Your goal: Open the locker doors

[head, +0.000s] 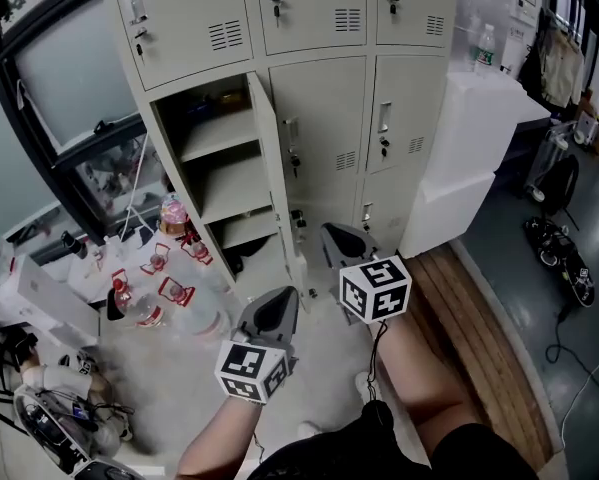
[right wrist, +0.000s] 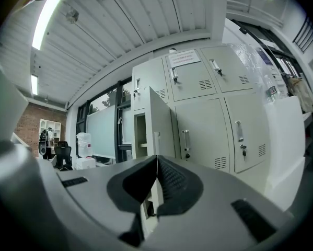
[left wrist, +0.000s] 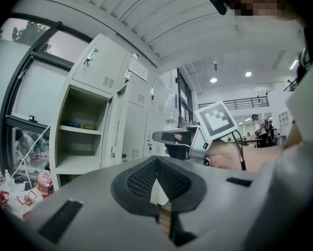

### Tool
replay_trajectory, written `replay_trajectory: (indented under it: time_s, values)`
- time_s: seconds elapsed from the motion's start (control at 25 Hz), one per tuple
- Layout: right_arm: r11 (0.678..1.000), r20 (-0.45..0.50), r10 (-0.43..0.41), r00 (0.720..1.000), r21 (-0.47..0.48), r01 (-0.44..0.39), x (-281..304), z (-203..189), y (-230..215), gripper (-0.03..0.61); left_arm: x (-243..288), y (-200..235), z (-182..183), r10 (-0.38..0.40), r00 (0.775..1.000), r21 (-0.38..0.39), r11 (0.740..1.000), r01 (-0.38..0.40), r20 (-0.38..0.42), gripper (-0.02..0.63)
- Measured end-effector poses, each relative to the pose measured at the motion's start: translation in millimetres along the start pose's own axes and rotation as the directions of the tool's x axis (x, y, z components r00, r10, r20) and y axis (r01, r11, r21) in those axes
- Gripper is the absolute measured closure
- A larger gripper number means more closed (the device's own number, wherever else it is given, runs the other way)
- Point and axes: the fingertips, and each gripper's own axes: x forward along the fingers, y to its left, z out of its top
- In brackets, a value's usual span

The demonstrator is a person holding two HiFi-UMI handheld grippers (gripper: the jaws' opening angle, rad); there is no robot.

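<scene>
The beige locker bank (head: 309,28) fills the top of the head view. Its middle-left door (head: 268,158) stands swung open, showing shelves (head: 219,133) with small items on the top one. The middle door (head: 324,118) and right door (head: 404,108) beside it are closed, each with a handle and key. My left gripper (head: 282,296) hangs low in front of the open locker, shut and empty. My right gripper (head: 331,230) is shut and empty below the middle door, apart from it. The left gripper view shows the open compartment (left wrist: 80,135) and the right gripper's marker cube (left wrist: 216,120).
Several red-labelled bottles (head: 164,288) lie on the floor left of the lockers. Large white blocks (head: 469,138) stand against the lockers' right side. A wooden floor strip (head: 469,308) runs to the right, with cables and gear (head: 559,248) beyond. A window (head: 69,78) is on the left.
</scene>
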Motion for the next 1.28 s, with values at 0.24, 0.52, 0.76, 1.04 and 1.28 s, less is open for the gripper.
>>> replay_trajectory:
  time_s: [0.24, 0.52, 0.76, 1.04, 1.28]
  values:
    - [0.999, -0.011, 0.048, 0.999, -0.014, -0.048, 29, 4, -32, 0.558, 39, 0, 1, 0.035, 0.999, -0.004, 0.999, -0.035, 0.005, 0.611]
    - [0.990, -0.043, 0.138, 0.989, -0.031, -0.139, 84, 9, -79, 0.525, 99, 5, 9, 0.113, 0.994, -0.025, 0.993, -0.113, 0.012, 0.611]
    - [0.977, -0.052, 0.206, 0.977, -0.045, -0.209, 132, 11, -110, 0.500, 141, 11, 6, 0.187, 0.982, -0.030, 0.982, -0.187, 0.005, 0.611]
    - [0.955, -0.070, 0.281, 0.957, -0.076, -0.286, 182, 12, -122, 0.469, 174, 16, 4, 0.259, 0.966, -0.023, 0.966, -0.259, 0.002, 0.611]
    - [0.941, -0.095, 0.309, 0.946, -0.116, -0.319, 224, 9, -120, 0.436, 183, 17, 0, 0.317, 0.949, -0.021, 0.948, -0.317, -0.003, 0.611]
